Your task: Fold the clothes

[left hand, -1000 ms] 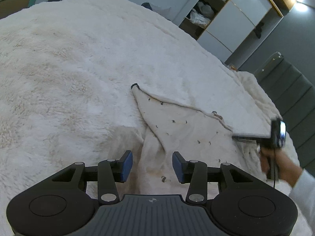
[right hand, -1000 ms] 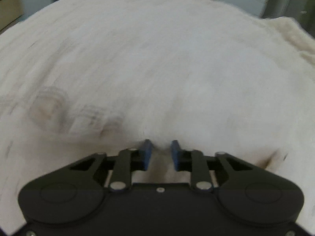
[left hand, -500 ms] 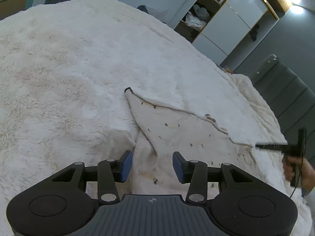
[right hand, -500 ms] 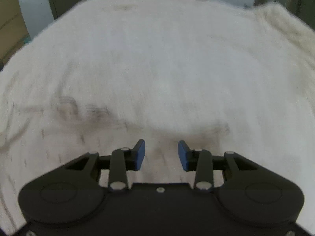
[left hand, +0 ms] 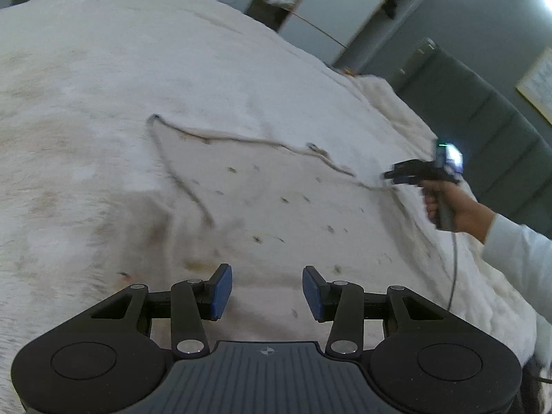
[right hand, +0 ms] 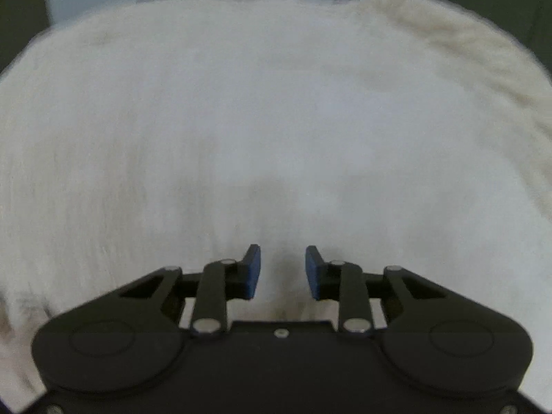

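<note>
The garment [left hand: 276, 207] lies just ahead of the released left hand-held gripper [left hand: 267, 291]; the right hand-held gripper [left hand: 391, 177], jaws closing empty, sits at its far corner.

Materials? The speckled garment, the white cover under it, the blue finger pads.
Garment: thin woven cloth, matte; lies flat with stitched hem edges, probably cotton. Cover: plush fleece or faux fur; fuzzy nap, soft shading. Blue pads on the left hand-held gripper: likely rubber or foam, matte; can't confirm.
</note>
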Demonstrator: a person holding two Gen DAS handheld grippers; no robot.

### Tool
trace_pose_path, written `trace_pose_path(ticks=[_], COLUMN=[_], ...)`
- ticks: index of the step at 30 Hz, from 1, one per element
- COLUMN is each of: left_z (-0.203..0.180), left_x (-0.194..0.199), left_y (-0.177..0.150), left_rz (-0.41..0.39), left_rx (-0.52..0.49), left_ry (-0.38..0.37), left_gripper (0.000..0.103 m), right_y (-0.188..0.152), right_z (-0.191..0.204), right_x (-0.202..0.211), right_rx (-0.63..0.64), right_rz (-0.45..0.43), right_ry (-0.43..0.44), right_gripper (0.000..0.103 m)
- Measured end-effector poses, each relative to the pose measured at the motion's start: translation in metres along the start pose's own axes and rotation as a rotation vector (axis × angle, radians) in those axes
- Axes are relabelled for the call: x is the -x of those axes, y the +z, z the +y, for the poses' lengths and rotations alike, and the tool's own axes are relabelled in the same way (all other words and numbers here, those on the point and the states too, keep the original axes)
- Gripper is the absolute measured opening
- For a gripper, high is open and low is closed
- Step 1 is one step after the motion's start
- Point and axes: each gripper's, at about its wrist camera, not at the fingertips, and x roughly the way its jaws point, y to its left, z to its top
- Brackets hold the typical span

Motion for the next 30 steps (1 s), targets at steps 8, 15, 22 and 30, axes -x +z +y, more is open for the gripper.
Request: trace_pose_path(ticks=[8,15,22,30], left_z=[0.030,0.040,0.037,0.032], left_x=[0.045,0.058,0.044,0.054], left_y=[-0.005,-0.030,-0.063,-0.075], left_rz=[-0.102,0.003,0.124,0.110], left_rx=[0.100,0.036,-0.010,-0.021], left_ry=[0.030,0.024,0.040,0.048], left_gripper=[0.040,0.040,0.004,0.004], right_y=[-0.055,-0.197,-0.298,-0.249], right_z=[0.003,-0.029,-0.054,0.034], right_x=[0.129,0.222,0.246,0.263], right_rx=[0.048,0.065,-0.059,0.063], right_rz=[0.057,0.132,0.184,0.078], right_ry=[0.290,0.458,0.461,0.580], right_gripper=[0.054,0.058,0.058,0.057])
